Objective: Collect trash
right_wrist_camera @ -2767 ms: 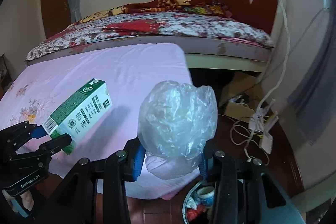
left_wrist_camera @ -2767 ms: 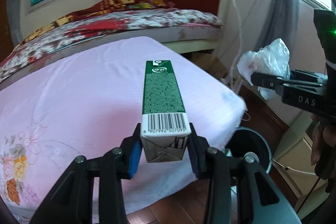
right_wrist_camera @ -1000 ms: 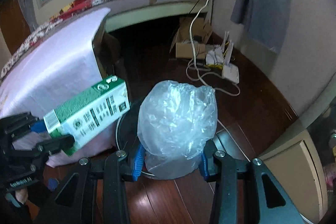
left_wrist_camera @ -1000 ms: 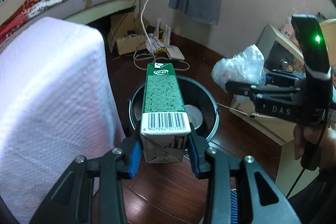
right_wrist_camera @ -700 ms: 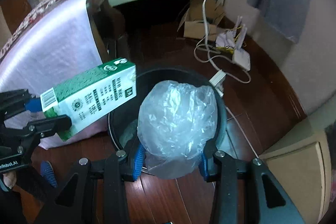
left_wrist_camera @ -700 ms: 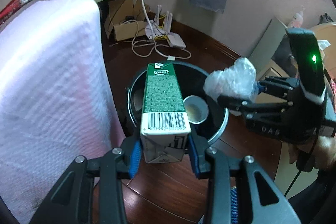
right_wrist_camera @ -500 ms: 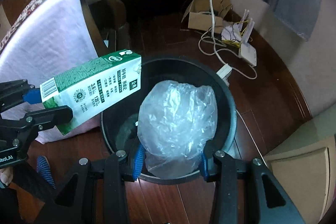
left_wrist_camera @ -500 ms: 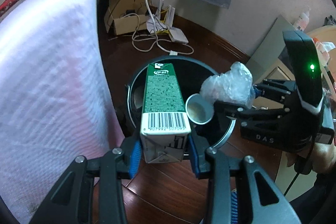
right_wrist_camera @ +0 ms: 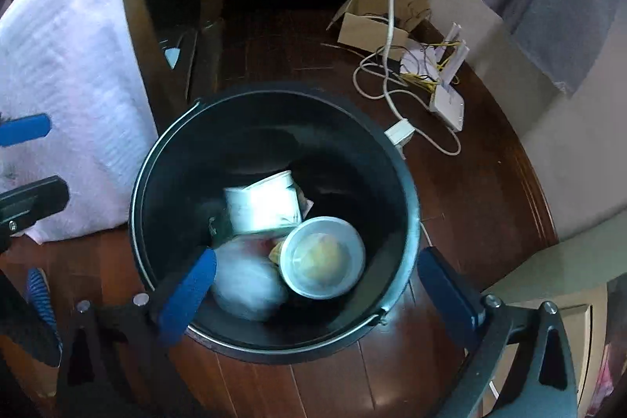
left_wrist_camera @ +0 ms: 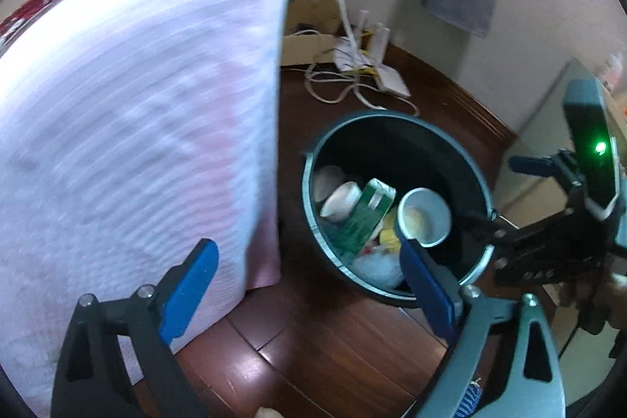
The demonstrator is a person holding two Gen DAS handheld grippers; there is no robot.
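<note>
Hovering with jaws apart and empty, the left gripper (left_wrist_camera: 305,285) and right gripper (right_wrist_camera: 313,296) flank a black trash bin (right_wrist_camera: 407,222). Inside lie a crumpled plastic bag (right_wrist_camera: 247,285), soft and nearly weightless, and a green milk carton (left_wrist_camera: 364,218), light and stiff, probably best pinched across its flat sides. A white router (right_wrist_camera: 446,100) sits beyond.

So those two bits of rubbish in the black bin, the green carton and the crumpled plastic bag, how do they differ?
The green and white rectangular carton is stiff and boxy, leaning tilted against other rubbish; the crumpled clear plastic bag is a soft rounded lump lying low. The carton is printed and opaque, the bag pale and see-through. Both lie inside the round black bin, beside a white paper cup.
</note>
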